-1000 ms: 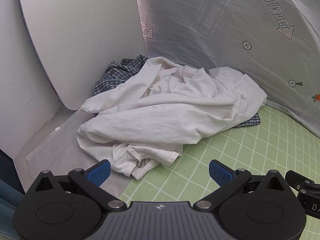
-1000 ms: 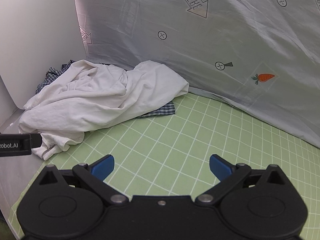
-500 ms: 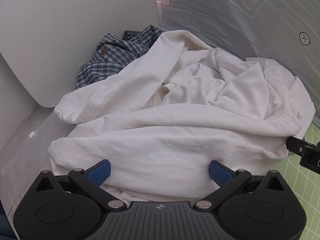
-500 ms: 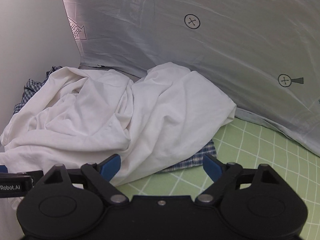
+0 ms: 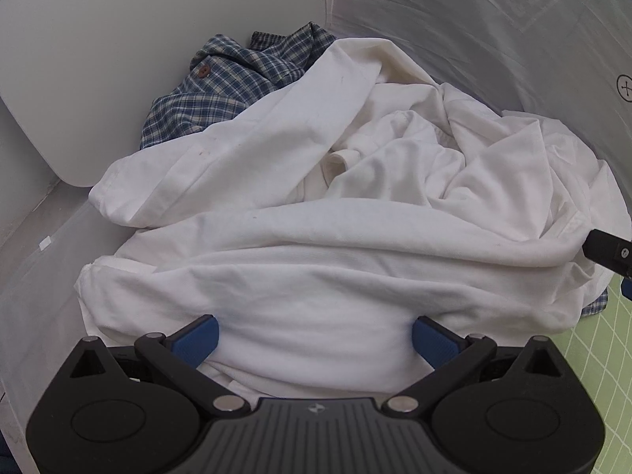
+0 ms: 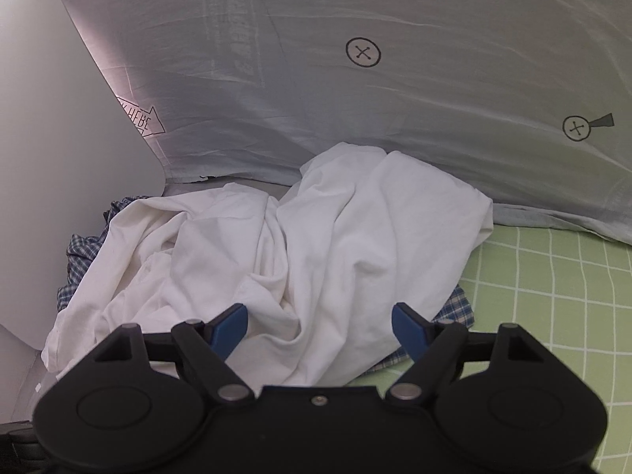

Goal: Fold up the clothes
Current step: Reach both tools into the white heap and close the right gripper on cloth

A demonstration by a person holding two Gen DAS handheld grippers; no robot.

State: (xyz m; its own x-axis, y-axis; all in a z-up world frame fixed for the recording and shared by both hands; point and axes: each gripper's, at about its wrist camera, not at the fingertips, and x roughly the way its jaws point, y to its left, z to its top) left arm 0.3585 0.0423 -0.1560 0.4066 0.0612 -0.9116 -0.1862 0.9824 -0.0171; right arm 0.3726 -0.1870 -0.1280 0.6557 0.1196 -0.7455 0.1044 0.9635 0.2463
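Note:
A crumpled white shirt (image 5: 316,237) lies in a heap on top of a blue plaid shirt (image 5: 229,83), which shows at the back left and pokes out at the right edge (image 6: 458,308). My left gripper (image 5: 314,335) is open, its blue fingertips (image 5: 195,337) straddling a thick fold at the heap's near edge. My right gripper (image 6: 322,324) is open, its fingertips (image 6: 409,326) over the white shirt (image 6: 335,256) at its right side. Part of the right gripper (image 5: 608,252) shows at the far right of the left wrist view.
A white curved board (image 5: 118,39) stands at the left behind the pile. A grey printed cloth backdrop (image 6: 395,79) rises behind. A green grid mat (image 6: 553,276) covers the surface to the right.
Both grippers have moved forward to the clothes pile. The white shirt now fills the space between each gripper's open fingers; the right gripper's jaws have narrowed slightly.

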